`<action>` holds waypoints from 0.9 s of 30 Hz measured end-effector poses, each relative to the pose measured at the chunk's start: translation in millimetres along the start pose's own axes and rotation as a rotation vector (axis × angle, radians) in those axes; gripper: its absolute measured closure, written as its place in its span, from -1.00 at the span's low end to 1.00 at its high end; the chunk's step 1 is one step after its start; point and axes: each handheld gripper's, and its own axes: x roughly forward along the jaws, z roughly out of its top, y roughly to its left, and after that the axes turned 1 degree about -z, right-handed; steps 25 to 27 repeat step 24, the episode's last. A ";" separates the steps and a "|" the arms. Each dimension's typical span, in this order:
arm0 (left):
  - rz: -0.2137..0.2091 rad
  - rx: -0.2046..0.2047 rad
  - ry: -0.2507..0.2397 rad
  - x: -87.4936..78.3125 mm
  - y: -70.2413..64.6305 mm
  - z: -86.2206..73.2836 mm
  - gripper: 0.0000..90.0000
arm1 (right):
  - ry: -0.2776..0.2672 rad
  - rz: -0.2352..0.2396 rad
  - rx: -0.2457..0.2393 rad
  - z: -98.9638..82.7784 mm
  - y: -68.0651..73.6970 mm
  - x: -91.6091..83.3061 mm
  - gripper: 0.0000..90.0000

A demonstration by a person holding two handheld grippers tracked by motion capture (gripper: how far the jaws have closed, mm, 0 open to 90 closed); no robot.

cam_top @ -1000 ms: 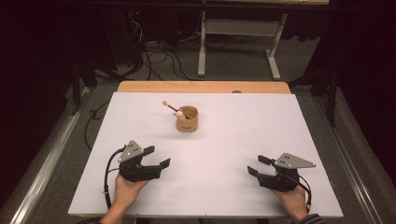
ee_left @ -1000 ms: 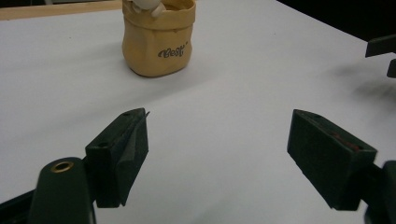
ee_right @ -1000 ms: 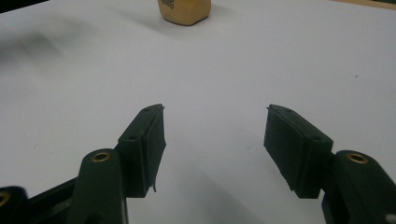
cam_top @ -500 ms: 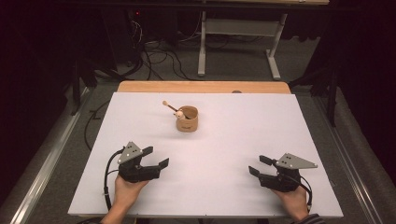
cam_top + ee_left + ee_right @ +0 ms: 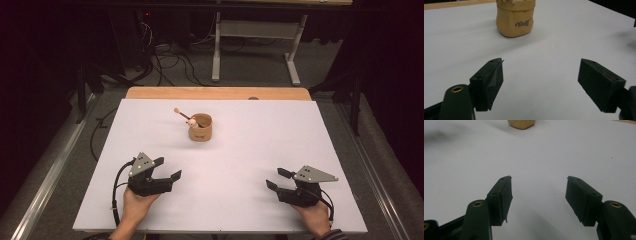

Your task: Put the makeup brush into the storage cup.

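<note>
Fingers of both grippers stood wide apart with nothing between them. In the high view, the left gripper [image 5: 167, 169] rested at about 7 o'clock on the table [image 5: 250, 150] and the right gripper [image 5: 274, 178] at about 5 o'clock, each held in a hand at the near edge. The gripper views showed what the high view did not: flat, matte black rectangular pads [image 5: 491, 82] and brass-coloured inserts in the finger arms. The table surface was smooth, white and matte, with a wooden strip [image 5: 215, 93] along its far edge. Farther off, toward 12 o'clock and well apart from both grippers, stood the wooden cup [image 5: 200, 126], tan, rounded and squat, a thin ball-ended stick [image 5: 182, 115] leaning out toward 10 o'clock. The left gripper view showed dark script lettering on its side.
</note>
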 end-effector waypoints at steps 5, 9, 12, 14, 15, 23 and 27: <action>-0.009 -0.003 0.005 0.8 -0.2 -0.1 -0.53 | 0.002 0.003 0.006 -0.2 -0.2 0.3 -0.12; -0.010 -0.008 0.000 -0.2 0.8 0.2 -0.53 | 0.002 0.003 0.009 -0.3 -0.4 0.2 -0.12; -0.012 -0.010 -0.002 -0.9 0.9 0.3 -0.53 | 0.004 0.003 0.010 -0.3 -0.5 0.3 -0.12; -0.014 -0.011 -0.004 -0.9 0.8 0.3 -0.53 | 0.003 0.002 0.008 -0.3 -0.5 0.3 -0.12; -0.013 -0.010 -0.002 -0.9 0.8 0.4 -0.53 | 0.003 0.002 0.007 -0.3 -0.5 0.2 -0.12; -0.013 -0.010 -0.009 -1.8 1.0 0.7 -0.53 | -0.004 -0.001 0.011 -0.1 -0.9 -1.2 -0.12; -0.013 -0.011 -0.012 -1.9 1.0 0.7 -0.53 | -0.005 -0.003 0.013 -0.1 -0.9 -1.5 -0.12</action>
